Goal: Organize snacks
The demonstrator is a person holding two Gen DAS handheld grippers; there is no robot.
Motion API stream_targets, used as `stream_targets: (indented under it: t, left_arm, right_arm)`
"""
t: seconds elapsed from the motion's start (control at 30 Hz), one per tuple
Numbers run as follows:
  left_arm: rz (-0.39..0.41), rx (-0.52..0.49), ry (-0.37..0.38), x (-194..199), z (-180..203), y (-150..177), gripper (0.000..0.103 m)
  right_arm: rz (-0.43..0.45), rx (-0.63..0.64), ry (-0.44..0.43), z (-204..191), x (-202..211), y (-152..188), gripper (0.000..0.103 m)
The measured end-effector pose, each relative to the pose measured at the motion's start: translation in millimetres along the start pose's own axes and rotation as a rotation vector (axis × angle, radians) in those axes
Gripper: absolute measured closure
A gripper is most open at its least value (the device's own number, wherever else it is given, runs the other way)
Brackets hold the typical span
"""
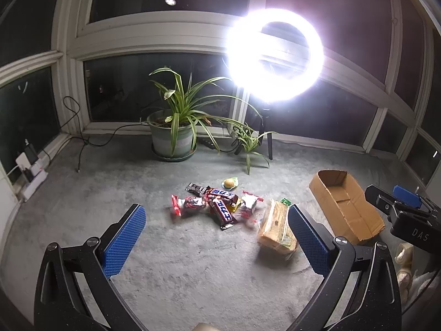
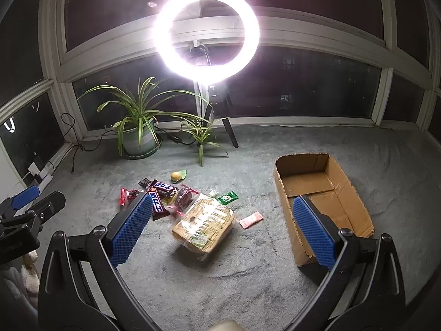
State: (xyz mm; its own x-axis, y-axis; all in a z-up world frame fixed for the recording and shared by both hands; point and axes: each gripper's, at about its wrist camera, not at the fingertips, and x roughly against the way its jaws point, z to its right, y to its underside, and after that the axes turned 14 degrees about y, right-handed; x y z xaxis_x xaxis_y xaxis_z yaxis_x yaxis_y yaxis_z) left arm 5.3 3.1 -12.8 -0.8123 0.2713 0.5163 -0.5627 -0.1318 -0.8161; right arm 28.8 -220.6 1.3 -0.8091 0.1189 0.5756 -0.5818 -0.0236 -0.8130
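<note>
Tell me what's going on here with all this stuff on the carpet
A person holds a two-finger gripper in each hand above a grey carpet, set to tidy snacks. Both the left gripper and the right gripper are open and hold nothing. A pile of candy bars and small wrapped sweets lies loose on the carpet, with a larger clear bag of biscuits beside it. The cardboard box to the right is open and has nothing in it, so no snack has gone in yet.

Glaring ring light point(image 2: 206, 34), fisheye-warped edges
</note>
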Motion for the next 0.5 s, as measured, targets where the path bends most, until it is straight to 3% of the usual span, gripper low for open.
stream_targets:
  t: [0.5]
  left_arm:
    - [-0.006, -0.001, 0.009, -0.5, 2.0, -2.9, 0.001]
  right_arm:
    - [-0.004, -0.001, 0.001, 0.3, -0.8, 1.3, 0.000]
